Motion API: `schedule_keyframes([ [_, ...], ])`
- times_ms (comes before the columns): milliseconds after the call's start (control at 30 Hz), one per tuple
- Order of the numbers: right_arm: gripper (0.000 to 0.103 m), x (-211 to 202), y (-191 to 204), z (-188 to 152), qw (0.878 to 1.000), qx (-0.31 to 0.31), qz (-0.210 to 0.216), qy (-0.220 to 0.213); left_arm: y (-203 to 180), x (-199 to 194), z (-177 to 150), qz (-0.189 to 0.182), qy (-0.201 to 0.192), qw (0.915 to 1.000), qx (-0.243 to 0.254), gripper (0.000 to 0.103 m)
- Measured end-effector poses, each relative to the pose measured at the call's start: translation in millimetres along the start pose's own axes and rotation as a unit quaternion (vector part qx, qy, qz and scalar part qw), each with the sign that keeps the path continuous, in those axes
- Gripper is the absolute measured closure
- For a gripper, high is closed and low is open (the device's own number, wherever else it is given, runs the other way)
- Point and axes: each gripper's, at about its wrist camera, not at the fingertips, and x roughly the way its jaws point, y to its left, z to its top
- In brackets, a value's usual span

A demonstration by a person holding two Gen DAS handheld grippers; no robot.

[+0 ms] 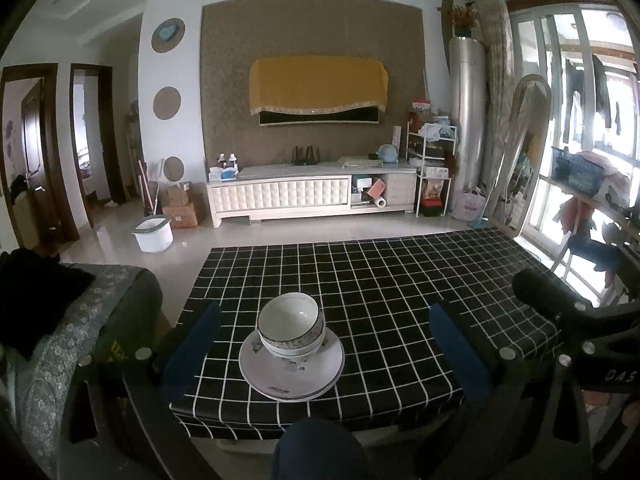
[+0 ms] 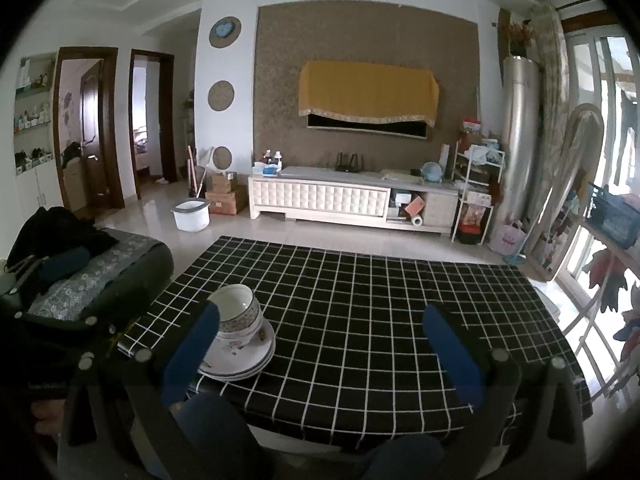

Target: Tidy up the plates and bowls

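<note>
While a sofa arm [image 1: 100, 300] draped in grey patterned cloth fills the far left of the left wrist view, the left claw [image 1: 324, 344] stands wide, its blue pads [image 1: 192, 344] well apart on either side of the crockery and touching none of it. Between them, near the counter's [image 1: 400, 280] front left corner, sits a stack of white bowls [image 1: 290, 324] nested one inside another, resting upright on a stack of plates [image 1: 292, 368] with a faint floral print. The counter wears a black cloth with a white grid. To the right of that view, part of the other tool's dark body shows at the edge. In the right wrist view the right claw [image 2: 320, 344] is likewise wide and holds nothing; its left pad [image 2: 192, 352] overlaps the bowls and plates in the picture, though contact cannot be judged, and its right pad [image 2: 452, 352] hangs over bare cloth. A knee in blue fabric [image 1: 316, 448] shows below the counter edge.
</note>
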Motion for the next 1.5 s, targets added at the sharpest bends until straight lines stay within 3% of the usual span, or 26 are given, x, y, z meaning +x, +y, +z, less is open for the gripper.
schedule_keyframes([
  [1500, 0.000, -3.5, 10.1, 0.7, 1.000, -0.010, -0.017, -0.005, 6.9, 1.5, -0.4, -0.010, -0.001, 0.9999, 0.000, 0.000],
])
